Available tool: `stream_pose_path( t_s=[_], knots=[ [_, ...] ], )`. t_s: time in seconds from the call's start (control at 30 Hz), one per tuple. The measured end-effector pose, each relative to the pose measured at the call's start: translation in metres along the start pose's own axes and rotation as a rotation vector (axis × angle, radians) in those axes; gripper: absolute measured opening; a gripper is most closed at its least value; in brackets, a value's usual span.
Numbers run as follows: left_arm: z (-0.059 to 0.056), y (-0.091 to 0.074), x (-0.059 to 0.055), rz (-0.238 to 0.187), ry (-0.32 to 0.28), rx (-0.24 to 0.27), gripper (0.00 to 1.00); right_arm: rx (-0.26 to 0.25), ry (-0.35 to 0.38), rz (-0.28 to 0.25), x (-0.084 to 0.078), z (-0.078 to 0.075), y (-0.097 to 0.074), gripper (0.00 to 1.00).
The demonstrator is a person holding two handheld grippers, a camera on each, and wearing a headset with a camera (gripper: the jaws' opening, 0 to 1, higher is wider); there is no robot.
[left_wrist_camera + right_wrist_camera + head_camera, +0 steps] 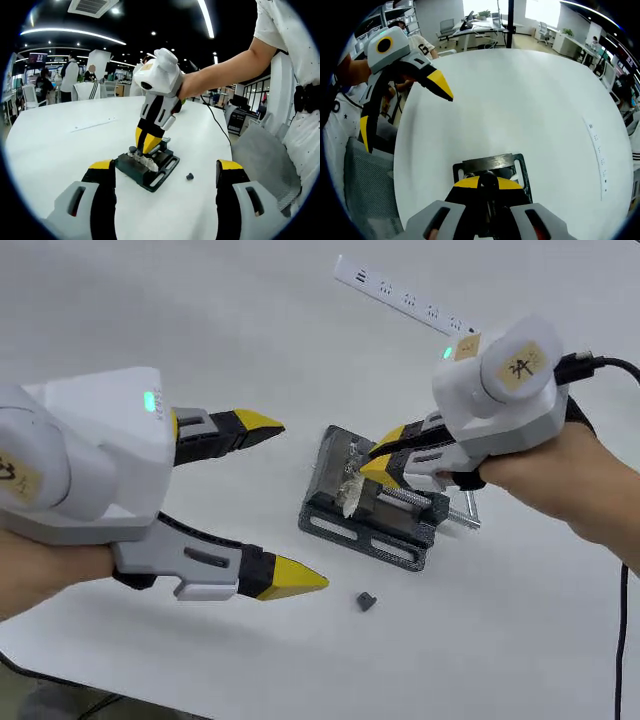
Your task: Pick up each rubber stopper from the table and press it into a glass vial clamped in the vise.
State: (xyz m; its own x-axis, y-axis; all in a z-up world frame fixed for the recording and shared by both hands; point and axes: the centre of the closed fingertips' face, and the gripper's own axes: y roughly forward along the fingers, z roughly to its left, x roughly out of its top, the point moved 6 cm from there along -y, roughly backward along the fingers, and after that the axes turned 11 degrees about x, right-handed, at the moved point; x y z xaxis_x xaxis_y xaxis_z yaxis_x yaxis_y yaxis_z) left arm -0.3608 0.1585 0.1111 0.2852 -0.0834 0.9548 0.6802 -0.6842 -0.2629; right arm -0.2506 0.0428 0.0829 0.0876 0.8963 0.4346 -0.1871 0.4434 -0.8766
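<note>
A black vise (372, 523) stands on the white table and clamps a row of glass vials (352, 492). My right gripper (370, 464) hangs right over the vials, shut on a dark rubber stopper (487, 178) between its yellow tips. In the left gripper view the right gripper (145, 143) points down at the vials (143, 160), and one vial at the row's end carries a stopper (132, 149). A loose stopper (367, 601) lies on the table in front of the vise. My left gripper (290, 503) is held open to the left of the vise, with nothing between its jaws.
A white power strip (405, 298) lies at the far side of the table. The right gripper's black cable (623, 630) hangs down at the right edge. A grey mesh chair (270, 160) stands beside the table, and people stand in the room behind.
</note>
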Motion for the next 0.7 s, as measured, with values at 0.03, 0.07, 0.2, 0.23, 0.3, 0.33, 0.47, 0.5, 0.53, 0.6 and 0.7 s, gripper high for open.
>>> stream_pose_path(
  t_s=[0.03,0.07,0.2,0.23,0.3,0.33,0.47,0.5,0.53,0.6,0.7],
  knots=[
    [-0.0003,0.0,-0.0004,0.0,-0.002,0.0,0.82,0.0,-0.002,0.003,0.0002,0.0001,0.0004,0.05],
    [-0.0003,0.0,-0.0004,-0.001,-0.002,-0.001,0.82,0.0,-0.006,0.01,0.0001,0.0005,0.0006,0.05],
    [-0.0004,-0.0003,-0.001,0.0,-0.001,0.0,0.82,-0.002,-0.021,0.028,0.0005,-0.0002,0.0016,0.05],
    [-0.0007,-0.0004,-0.0012,0.0,-0.001,-0.001,0.82,-0.003,-0.023,0.031,0.0005,-0.0002,0.0017,0.05],
    [-0.0012,-0.0006,-0.001,-0.004,-0.001,-0.001,0.82,-0.002,-0.03,0.038,0.0013,0.0005,0.0018,0.05],
    [-0.0014,-0.0007,-0.0009,-0.004,-0.002,-0.002,0.82,-0.002,-0.034,0.042,0.0015,0.0002,0.0019,0.05],
    [-0.0022,-0.001,-0.0014,-0.004,-0.001,-0.003,0.82,-0.003,-0.059,0.066,0.0027,0.0019,0.0033,0.05],
    [-0.0022,-0.0012,-0.0013,-0.006,0.0,-0.002,0.82,-0.003,-0.062,0.072,0.0032,0.0024,0.0035,0.05],
    [-0.0021,-0.0014,-0.0013,-0.008,0.002,0.0,0.81,-0.004,-0.068,0.08,0.0035,0.0017,0.0034,0.05],
    [-0.0018,-0.0017,-0.0017,-0.007,-0.005,0.0,0.81,-0.007,-0.079,0.094,0.0036,0.0029,0.004,0.05],
    [-0.0015,-0.0021,-0.0021,-0.009,-0.003,0.001,0.81,-0.018,-0.107,0.123,0.0041,0.0051,0.0042,0.05]
  ],
)
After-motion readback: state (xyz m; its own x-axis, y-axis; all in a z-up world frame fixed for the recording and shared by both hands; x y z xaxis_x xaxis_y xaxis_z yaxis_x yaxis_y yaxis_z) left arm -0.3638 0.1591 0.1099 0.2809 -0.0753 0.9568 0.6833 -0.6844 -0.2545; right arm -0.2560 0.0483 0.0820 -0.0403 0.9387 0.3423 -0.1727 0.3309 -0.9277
